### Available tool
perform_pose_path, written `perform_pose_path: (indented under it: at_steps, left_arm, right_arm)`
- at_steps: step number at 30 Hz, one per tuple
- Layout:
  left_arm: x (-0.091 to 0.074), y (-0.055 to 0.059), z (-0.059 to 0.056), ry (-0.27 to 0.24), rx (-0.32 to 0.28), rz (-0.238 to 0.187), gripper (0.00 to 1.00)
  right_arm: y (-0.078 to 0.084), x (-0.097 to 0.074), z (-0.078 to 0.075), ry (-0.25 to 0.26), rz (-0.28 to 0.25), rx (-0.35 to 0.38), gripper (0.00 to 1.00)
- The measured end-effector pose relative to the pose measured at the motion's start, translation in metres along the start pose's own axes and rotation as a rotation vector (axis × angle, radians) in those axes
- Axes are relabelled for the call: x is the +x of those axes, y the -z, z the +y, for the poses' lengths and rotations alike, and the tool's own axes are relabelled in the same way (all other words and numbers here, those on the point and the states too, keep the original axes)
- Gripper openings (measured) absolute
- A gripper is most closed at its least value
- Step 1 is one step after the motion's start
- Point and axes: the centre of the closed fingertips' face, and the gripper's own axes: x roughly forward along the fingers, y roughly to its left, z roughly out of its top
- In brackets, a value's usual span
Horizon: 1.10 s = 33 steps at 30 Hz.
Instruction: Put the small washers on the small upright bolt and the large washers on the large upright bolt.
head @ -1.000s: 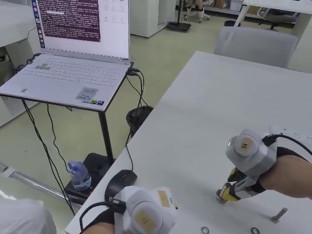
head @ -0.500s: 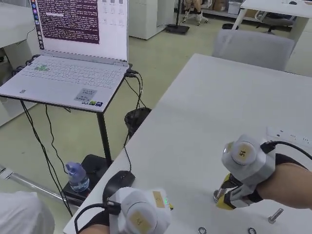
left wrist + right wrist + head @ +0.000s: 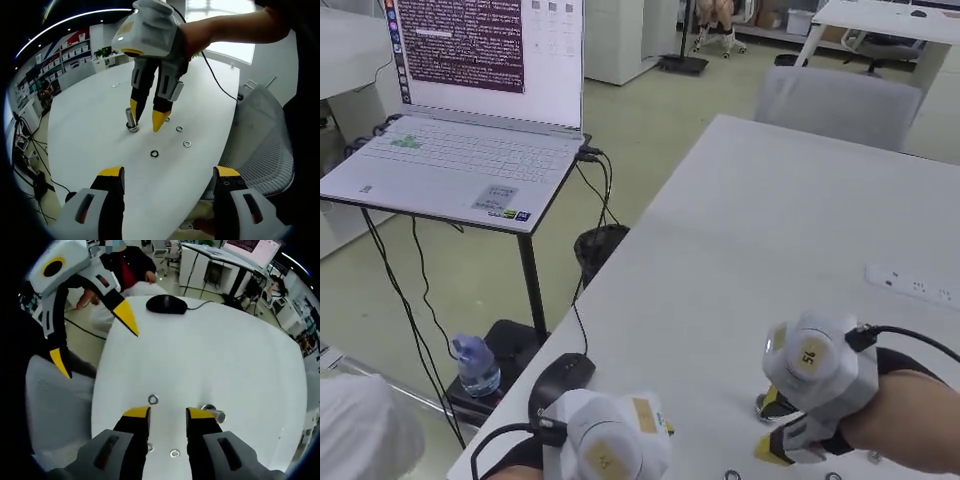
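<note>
My right gripper hovers beside the upright bolt, jaws parted and empty; my left gripper is spread wide. Washers lie loose nearby; picking one up looks next.

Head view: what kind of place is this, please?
Probably an office or lab workroom: an open white laptop stands on a black stand beside a long white table, a grey office chair sits at the table's far end, and a black computer mouse lies near its edge.
</note>
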Motion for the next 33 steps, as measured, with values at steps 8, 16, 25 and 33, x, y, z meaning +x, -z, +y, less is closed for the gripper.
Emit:
perform_pose_path:
  at_steps: [8, 16, 25, 33]
  left_arm:
    - [-0.001, -0.001, -0.001, -0.003, 0.003, -0.003, 0.71]
    - [0.001, 0.000, -0.004, 0.005, 0.011, 0.001, 0.71]
    - [0.001, 0.003, -0.006, 0.011, 0.007, 0.004, 0.70]
    - [0.000, 0.008, -0.006, 0.014, 0.000, 0.007, 0.70]
  right_arm:
    - [-0.001, 0.012, 0.015, -0.028, -0.021, -0.017, 0.30]
    - [0.004, 0.030, 0.019, -0.039, -0.028, -0.049, 0.29]
    - [0.008, 0.049, 0.025, -0.051, -0.008, -0.089, 0.28]
    - [0.013, 0.062, 0.025, -0.053, 0.013, -0.084, 0.25]
